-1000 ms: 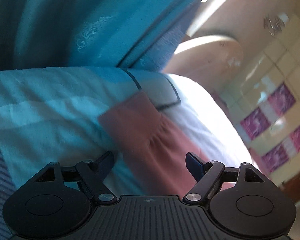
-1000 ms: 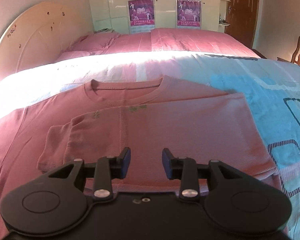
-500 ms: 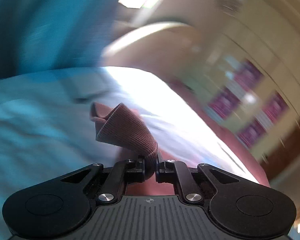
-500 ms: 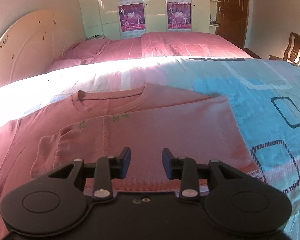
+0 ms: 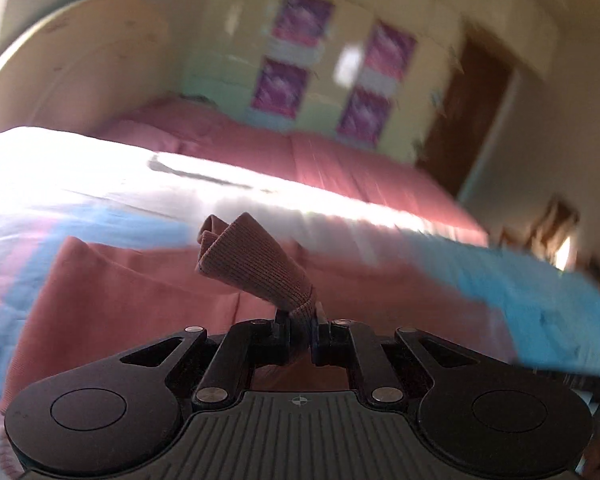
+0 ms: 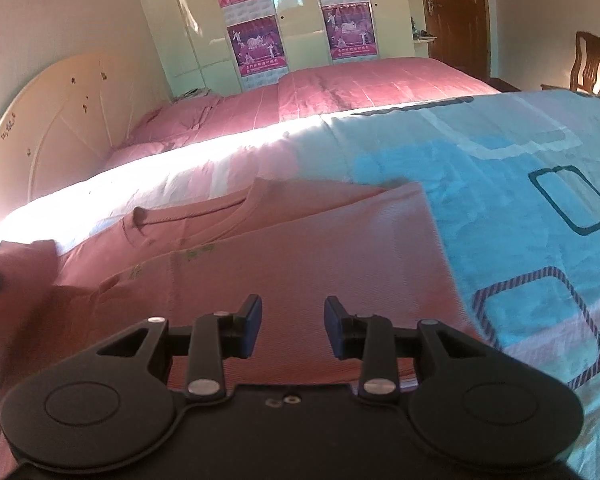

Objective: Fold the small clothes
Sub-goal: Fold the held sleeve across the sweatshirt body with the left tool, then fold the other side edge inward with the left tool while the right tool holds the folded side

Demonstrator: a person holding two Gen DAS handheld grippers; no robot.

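A small pink T-shirt (image 6: 300,256) lies on the bed, its right side folded over the chest and its collar toward the headboard. My left gripper (image 5: 303,334) is shut on the shirt's ribbed pink sleeve (image 5: 256,264), which sticks up bunched from between the pads, above the rest of the shirt (image 5: 132,292). In the right wrist view that lifted sleeve (image 6: 24,264) shows as a blurred pink mass at the left edge. My right gripper (image 6: 293,326) hovers over the shirt's lower hem with its jaws apart and nothing between them.
The shirt rests on a blue, white and pink patterned bedspread (image 6: 540,216). Behind are a pink sheet with pillows (image 6: 340,88), a cream headboard (image 6: 64,120), a wardrobe with purple posters (image 6: 260,36), a brown door (image 6: 452,12) and a wooden chair (image 6: 588,64).
My left gripper closed on the sleeve, lifted it and swung right over the shirt, rolling as it went. The right gripper drifted a little to the right, jaws unchanged.
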